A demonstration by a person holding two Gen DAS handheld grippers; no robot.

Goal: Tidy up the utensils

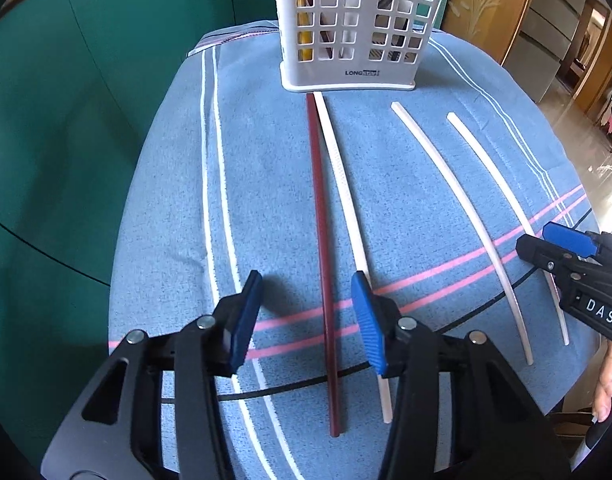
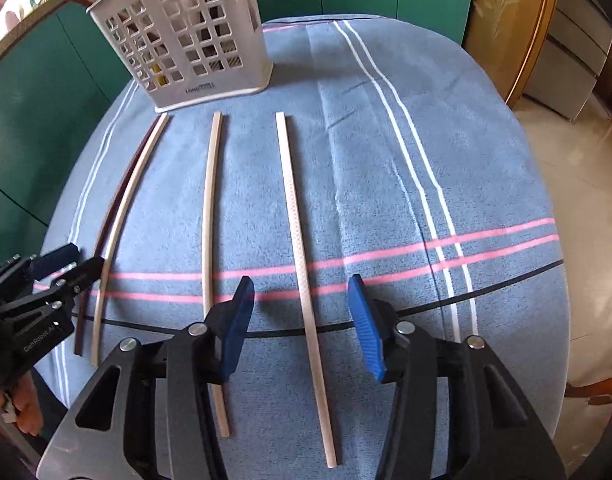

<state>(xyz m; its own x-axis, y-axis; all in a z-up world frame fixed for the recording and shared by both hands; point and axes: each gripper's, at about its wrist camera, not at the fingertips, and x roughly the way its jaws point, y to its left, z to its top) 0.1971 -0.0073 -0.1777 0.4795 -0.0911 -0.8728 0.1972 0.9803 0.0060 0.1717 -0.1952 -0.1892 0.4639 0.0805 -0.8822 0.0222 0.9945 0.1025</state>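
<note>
We see four chopsticks on the worktop (image 1: 266, 160), long axes running toward the basket (image 1: 358, 24); the dark chopstick (image 1: 320, 220) lies between our left tool's (image 1: 308, 316) parted pads, untouched; the rightmost pale chopstick (image 2: 302, 240) lies likewise within our right tool (image 2: 302, 324), also apart.

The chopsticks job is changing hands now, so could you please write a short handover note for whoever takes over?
Left gripper: open, holding nothing, fingers astride the dark red chopstick.
Right gripper: open, holding nothing, fingers astride the rightmost white chopstick.
Four chopsticks lie on the blue cloth in front of the white basket: the red one beside a white one, two more white further right.
Done: some utensils already stand in the basket.
Left: pick up all four and put them in.
</note>
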